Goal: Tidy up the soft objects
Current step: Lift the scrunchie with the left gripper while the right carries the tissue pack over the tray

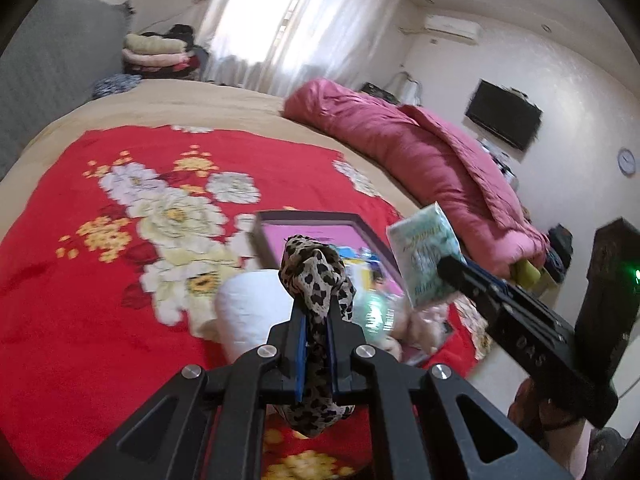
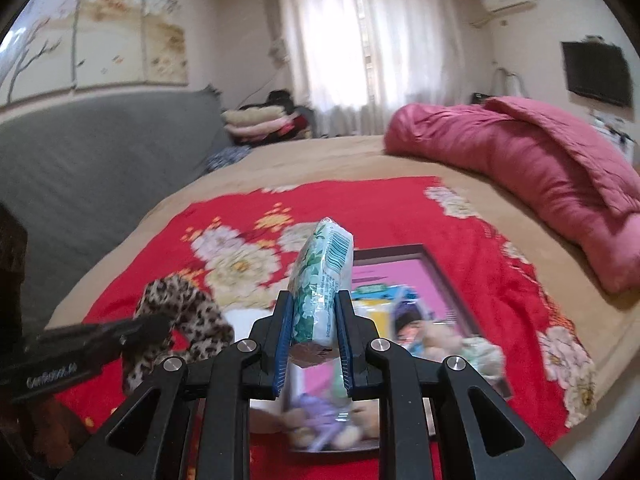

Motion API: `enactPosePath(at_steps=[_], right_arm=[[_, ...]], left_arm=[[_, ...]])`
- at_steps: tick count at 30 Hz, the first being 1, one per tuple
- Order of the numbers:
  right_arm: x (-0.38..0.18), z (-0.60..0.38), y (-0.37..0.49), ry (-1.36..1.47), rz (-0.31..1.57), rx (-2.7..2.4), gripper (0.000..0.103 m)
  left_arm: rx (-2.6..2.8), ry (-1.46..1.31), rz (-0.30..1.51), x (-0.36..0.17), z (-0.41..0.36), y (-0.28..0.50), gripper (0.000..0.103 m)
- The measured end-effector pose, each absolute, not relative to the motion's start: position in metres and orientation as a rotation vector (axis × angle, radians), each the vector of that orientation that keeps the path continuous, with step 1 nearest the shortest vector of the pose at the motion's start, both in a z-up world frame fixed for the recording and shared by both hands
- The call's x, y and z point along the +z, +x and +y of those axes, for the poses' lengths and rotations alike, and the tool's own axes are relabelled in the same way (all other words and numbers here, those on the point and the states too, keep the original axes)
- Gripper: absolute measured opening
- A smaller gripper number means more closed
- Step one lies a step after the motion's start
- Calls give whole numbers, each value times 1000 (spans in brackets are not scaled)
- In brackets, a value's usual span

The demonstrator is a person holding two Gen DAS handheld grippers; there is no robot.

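Left gripper (image 1: 316, 320) fingers pinch one leopard scarf (image 1: 316, 276); right gripper (image 2: 312, 320) fingers pinch one tissue pack (image 2: 320, 276).

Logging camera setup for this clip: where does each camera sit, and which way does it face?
Left wrist: on the left gripper, looking along its fingers, shut on a leopard-print scarf, across the red floral blanket; the right gripper shows at right.
Right wrist: on the right gripper, fingers shut on a tissue pack, facing the curtained window; the left gripper shows at left.
Shared: blanket, pink-lined box, pink quilt.
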State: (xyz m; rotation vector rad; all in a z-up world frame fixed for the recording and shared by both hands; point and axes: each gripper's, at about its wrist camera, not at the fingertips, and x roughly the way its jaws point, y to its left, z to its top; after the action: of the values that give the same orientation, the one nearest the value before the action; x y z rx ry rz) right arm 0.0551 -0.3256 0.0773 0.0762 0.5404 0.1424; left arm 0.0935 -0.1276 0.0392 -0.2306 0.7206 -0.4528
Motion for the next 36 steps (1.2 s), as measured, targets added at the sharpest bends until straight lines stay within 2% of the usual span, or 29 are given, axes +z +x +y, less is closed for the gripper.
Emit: enactPosePath(at_steps=[6,14,36], right_arm=[[72,-380,49,162,548,64,21],[58,-389,52,189,577,81,21],[13,-380,74,149,686,71,23]], left_arm=[[-512,-160,745,35,-179,93,9],[-482,-82,798,12,-217,113,9],[-409,-61,876,-24,-224,164,9]])
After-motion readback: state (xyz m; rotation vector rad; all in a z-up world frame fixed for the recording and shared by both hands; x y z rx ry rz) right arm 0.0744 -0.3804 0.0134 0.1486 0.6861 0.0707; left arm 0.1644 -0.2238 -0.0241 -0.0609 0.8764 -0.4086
